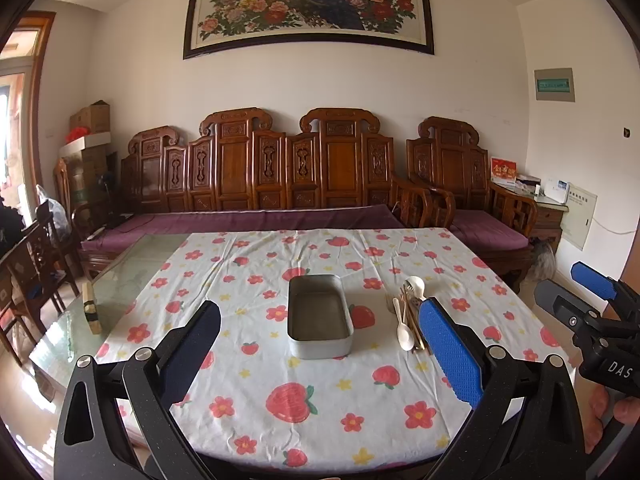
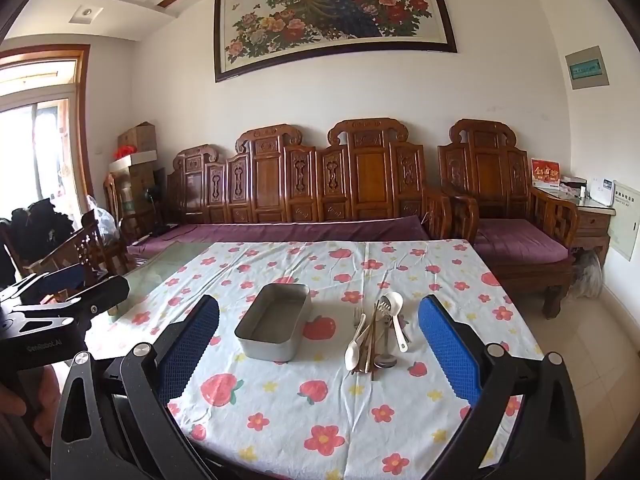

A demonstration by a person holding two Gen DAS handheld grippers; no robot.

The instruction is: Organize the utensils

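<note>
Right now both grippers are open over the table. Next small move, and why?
Probably ease the right gripper toward the utensil pile and line up on one piece: the metal tin beside it sits empty, and nothing is between either gripper's jaws.

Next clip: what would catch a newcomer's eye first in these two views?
The flowered tablecloth fills the foreground, with an empty metal tin at its middle and a heap of spoons, forks and chopsticks just right of it. Behind, a carved wooden bench lines the wall under a large peacock painting. Both grippers' jaws stand wide open, empty.
</note>
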